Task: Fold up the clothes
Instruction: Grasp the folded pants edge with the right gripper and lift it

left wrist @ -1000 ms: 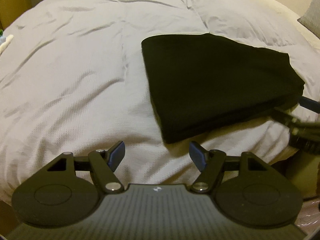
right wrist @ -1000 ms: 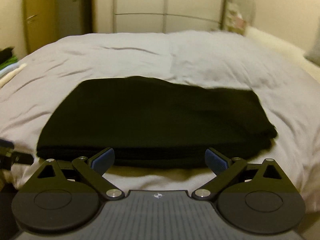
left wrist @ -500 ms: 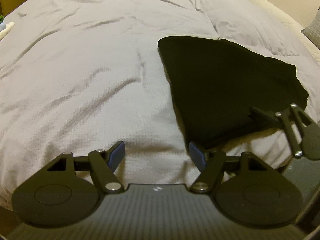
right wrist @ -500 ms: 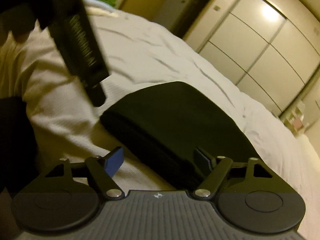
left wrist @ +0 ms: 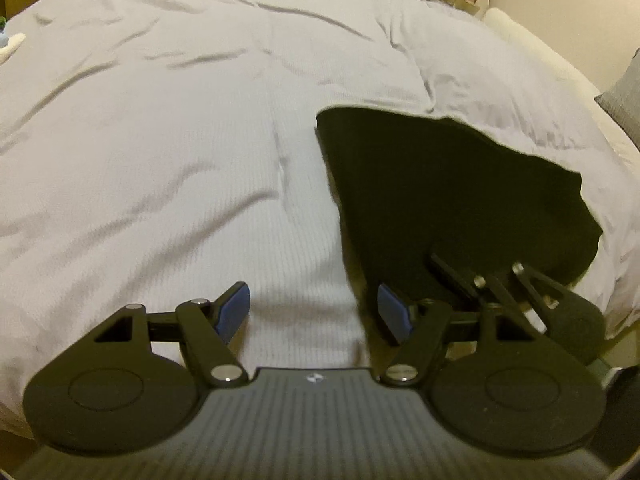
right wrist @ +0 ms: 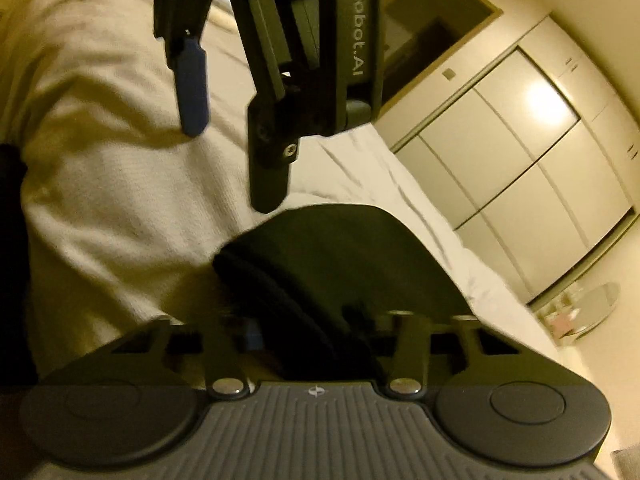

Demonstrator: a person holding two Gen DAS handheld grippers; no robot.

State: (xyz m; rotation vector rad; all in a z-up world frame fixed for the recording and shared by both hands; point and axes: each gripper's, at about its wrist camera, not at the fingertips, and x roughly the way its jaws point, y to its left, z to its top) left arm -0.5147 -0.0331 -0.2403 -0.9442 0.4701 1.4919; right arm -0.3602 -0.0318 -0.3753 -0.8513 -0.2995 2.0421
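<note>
- Left tongs point(left wrist: 314, 312): jaws wide, nothing between them, hovering over the near edge of the bed point(left wrist: 160, 140); right pad just beside the garment's near-left corner, not touching as far as I can tell.
- Garment point(left wrist: 440, 192): black, already folded into a thick flat stack, lying on the near right part of the bed. Layers show along its near edge in the right wrist view.
- Right tongs point(right wrist: 324, 332): tilted, pushed up against the near-left corner of the garment, with the stacked edge running between the fingers. Pads blurred and partly hidden by cloth, so I cannot tell whether the jaws are closed on it or only straddling it.
- Step (judgement): late in the fold. The right side looks to be taking hold of the near corner, either for one more fold or to lift and shift the stack.
- Next move (judgement): needs a pinch through all layers at that corner. Left tongs should take the adjacent edge so the stack comes up level; a shallow grip risks peeling off the top layer only.
- Versus 1.0 s ago: right camera then faced the long near edge squarely, jaws wide, off the cloth; now it is rolled and in at the corner.
- Versus 0.5 s ago: right tongs have moved closer to the left tongs in the left view. Left jaws unchanged.
</note>
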